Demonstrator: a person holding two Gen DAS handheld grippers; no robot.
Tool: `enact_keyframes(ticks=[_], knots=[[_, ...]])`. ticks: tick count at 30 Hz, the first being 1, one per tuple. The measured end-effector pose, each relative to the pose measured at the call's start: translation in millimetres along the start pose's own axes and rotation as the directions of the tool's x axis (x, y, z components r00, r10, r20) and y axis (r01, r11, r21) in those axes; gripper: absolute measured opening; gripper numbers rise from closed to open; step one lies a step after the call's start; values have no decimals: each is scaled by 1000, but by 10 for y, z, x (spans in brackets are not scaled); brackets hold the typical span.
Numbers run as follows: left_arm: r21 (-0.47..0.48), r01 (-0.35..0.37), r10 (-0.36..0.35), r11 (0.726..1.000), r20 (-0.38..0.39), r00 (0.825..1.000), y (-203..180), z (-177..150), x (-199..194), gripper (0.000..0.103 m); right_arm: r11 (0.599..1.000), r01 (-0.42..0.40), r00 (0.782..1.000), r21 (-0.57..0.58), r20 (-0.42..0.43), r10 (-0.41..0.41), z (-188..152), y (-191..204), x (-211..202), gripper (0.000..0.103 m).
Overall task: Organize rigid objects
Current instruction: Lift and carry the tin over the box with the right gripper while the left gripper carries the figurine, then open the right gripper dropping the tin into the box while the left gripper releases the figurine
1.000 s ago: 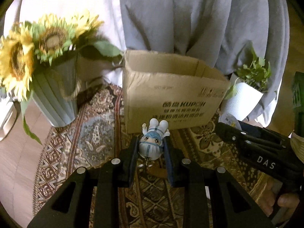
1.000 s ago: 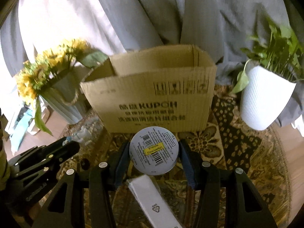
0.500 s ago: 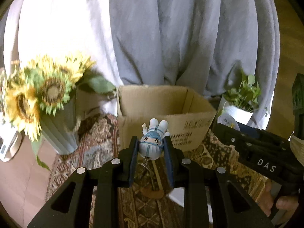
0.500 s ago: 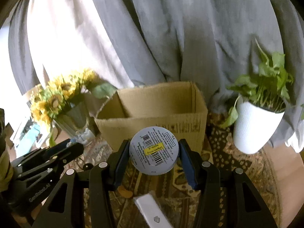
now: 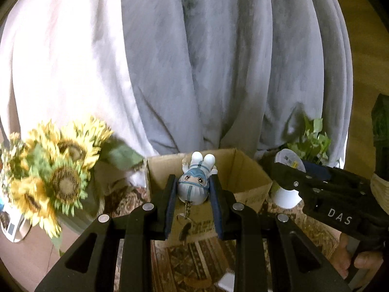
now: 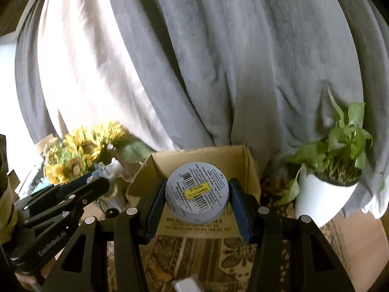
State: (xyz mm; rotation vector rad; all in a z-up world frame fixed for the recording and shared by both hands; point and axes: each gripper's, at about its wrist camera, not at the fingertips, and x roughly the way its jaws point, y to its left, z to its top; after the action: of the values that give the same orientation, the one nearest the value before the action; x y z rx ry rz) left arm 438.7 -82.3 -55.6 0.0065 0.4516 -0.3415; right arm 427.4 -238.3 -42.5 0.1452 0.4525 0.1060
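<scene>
My left gripper (image 5: 193, 189) is shut on a small blue-and-white astronaut figure (image 5: 194, 182) held upside down, its keychain dangling below. It hangs in front of and slightly above an open cardboard box (image 5: 245, 170) on a patterned rug. My right gripper (image 6: 197, 196) is shut on a round grey tin (image 6: 197, 193) with a barcode label and yellow sticker, also raised before the cardboard box (image 6: 248, 170). In the left wrist view the right gripper (image 5: 289, 168) with its tin (image 5: 288, 158) shows at the right. In the right wrist view the left gripper (image 6: 102, 172) with the figure (image 6: 109, 169) shows at the left.
A vase of sunflowers (image 5: 56, 177) stands left of the box, a green plant in a white ribbed pot (image 6: 325, 194) to its right. A grey and white curtain (image 5: 206, 60) hangs behind. A white flat item (image 6: 187, 286) lies on the rug (image 6: 201, 250) below.
Both grippers have risen with their objects still held. The box and plants now sit lower in both views, and the box's open inside shows.
</scene>
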Motion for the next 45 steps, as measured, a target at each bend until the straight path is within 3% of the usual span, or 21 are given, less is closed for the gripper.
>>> enact_keyframes(ticks=[9,19,30,35,45], knots=[[44,-14,12,999,43,999,-8,330,84,27,1000,1,999,-22,41,0,370,-29,88,53],[73,4,-6,997,19,1000,72,648,362,27,998,-11,1000,-59,11,11,696,-34,334,53],[136,6,11,991,-120,993,95,671,939,27,999,-43,989,3,-139,42,779,-285,858,53],[147,18,12,989,-201,979,125,566,1194,27,1000,-29,974,-11,-223,26,663,-342,1110,53],[136,16,33,991,-348,937,215,275,1549,27,998,8,940,-68,-339,-31,463,-369,1498,53]])
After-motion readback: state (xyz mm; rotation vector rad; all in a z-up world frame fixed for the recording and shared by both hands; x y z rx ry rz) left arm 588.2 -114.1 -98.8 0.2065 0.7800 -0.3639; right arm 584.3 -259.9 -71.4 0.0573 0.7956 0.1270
